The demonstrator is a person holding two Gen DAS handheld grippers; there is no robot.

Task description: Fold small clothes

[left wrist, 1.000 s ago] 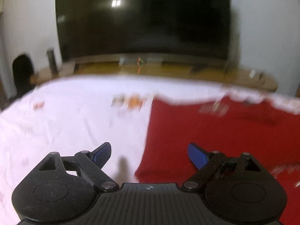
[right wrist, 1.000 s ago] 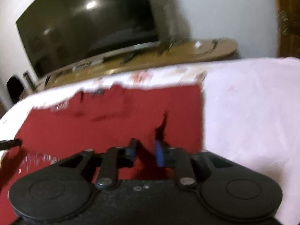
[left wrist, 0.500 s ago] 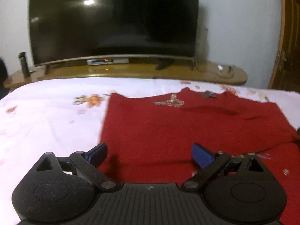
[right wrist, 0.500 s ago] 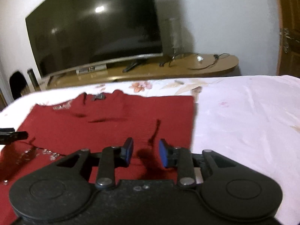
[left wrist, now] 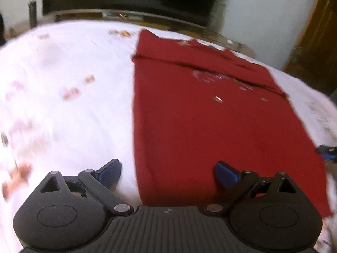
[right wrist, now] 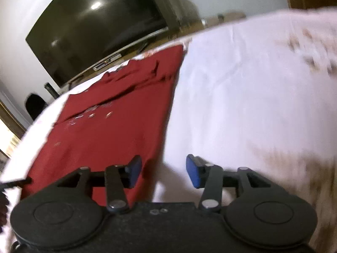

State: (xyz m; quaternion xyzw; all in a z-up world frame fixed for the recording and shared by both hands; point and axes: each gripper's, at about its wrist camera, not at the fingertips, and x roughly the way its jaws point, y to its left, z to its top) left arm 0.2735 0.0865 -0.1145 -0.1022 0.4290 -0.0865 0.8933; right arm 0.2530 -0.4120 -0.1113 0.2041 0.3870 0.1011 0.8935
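Observation:
A dark red garment (left wrist: pixel 210 126) with small shiny decorations lies flat on the white floral bedsheet (left wrist: pixel 73 105), its top part folded down. My left gripper (left wrist: pixel 168 171) hangs wide open over the garment's near left edge, nothing between its blue pads. In the right wrist view the same red garment (right wrist: pixel 109 130) runs along the left. My right gripper (right wrist: pixel 164 174) hovers over its near right edge. Its jaws are opening, with only the cloth's edge and sheet below them. The right gripper's tip (left wrist: pixel 326 150) shows at the garment's right edge in the left wrist view.
A large dark television (right wrist: pixel 94 27) stands on a low wooden stand (left wrist: pixel 126 15) beyond the bed. A wooden door (left wrist: pixel 311 42) is at the far right. White sheet (right wrist: pixel 252 94) stretches to the right of the garment.
Both grippers pulled back toward the garment's near end and tilted downward. The right gripper's jaws widened from nearly shut. The garment now shows with its top folded down.

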